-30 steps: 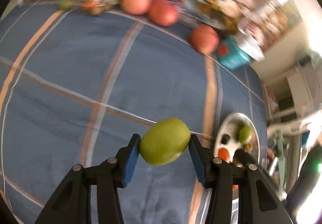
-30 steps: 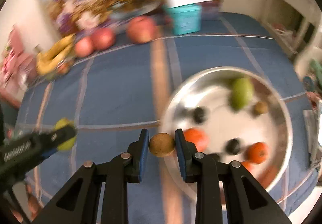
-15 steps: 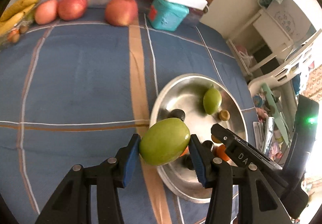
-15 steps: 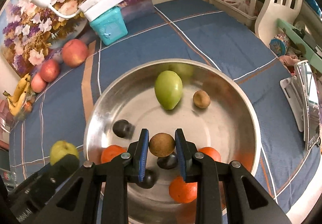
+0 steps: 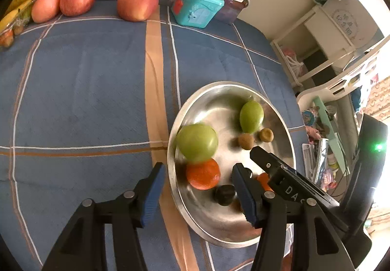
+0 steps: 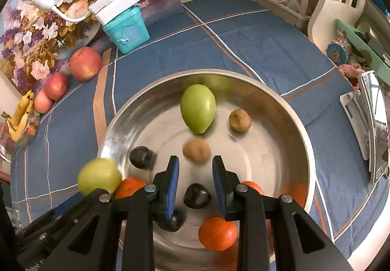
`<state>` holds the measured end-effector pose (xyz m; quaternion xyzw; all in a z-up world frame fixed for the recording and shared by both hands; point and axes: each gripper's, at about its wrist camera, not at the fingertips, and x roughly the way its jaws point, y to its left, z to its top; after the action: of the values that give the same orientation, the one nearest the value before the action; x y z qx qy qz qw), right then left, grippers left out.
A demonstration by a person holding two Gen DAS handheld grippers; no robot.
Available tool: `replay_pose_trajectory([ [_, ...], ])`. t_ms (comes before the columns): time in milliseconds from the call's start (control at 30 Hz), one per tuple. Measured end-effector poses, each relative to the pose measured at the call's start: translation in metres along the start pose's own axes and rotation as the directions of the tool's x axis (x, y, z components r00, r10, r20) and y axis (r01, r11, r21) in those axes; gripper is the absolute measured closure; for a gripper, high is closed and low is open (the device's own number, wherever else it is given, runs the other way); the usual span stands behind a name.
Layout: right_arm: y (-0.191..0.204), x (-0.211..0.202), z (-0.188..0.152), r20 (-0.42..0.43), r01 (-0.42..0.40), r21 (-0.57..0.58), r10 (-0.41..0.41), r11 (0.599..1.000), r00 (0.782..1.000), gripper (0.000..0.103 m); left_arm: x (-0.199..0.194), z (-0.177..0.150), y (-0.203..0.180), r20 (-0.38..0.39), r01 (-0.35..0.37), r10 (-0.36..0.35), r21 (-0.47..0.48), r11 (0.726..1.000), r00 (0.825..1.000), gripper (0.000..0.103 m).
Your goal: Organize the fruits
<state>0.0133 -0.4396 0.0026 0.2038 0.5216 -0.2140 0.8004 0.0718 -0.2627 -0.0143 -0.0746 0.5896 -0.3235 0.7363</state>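
The left gripper (image 5: 196, 188) is opening, its blue pads clear of the green fruit (image 5: 197, 142), which sits blurred just inside the near rim of the steel bowl (image 5: 195, 219), against an orange (image 5: 203, 177). The right gripper (image 6: 195, 182) stands slightly apart with nothing between its pads; a blurred brown fruit (image 6: 196, 150) lies just beyond them on the bowl floor. Further in are a second green fruit (image 6: 198, 108), another brown one (image 6: 239, 120) and dark plums (image 6: 140, 157). Beyond the bowl, on the blue cloth (image 5: 85, 81), sit three apples (image 5: 137, 2), bananas (image 6: 20, 115) and a teal box (image 5: 196, 6)
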Motion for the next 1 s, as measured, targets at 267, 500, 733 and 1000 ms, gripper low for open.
replay_pose_trajectory([
  [267, 0.006, -0.009, -0.008, 0.003, 0.008, -0.027, -0.008, 1.0, 1.0, 0.049, -0.027, -0.005, 0.027, 0.047, -0.084, 0.088, -0.087, 0.993, 0.995, 0.027],
  [500, 0.022, -0.016, -0.022, 0.011, 0.03, -0.081, -0.03, 0.996, 1.0, 0.013, -0.047, -0.018, 0.069, 0.091, -0.299, 0.317, -0.17, 0.939, 0.944, 0.0],
  [733, 0.037, -0.028, -0.042, 0.029, 0.061, -0.152, -0.057, 0.986, 0.998, 0.01, -0.059, -0.034, 0.093, 0.059, -0.438, 0.454, -0.178, 0.881, 0.889, 0.0],
  [1000, 0.044, -0.045, -0.066, 0.037, 0.078, -0.198, -0.073, 0.977, 0.997, 0.01, -0.076, -0.059, 0.094, 0.032, -0.57, 0.578, -0.131, 0.811, 0.816, 0.0],
])
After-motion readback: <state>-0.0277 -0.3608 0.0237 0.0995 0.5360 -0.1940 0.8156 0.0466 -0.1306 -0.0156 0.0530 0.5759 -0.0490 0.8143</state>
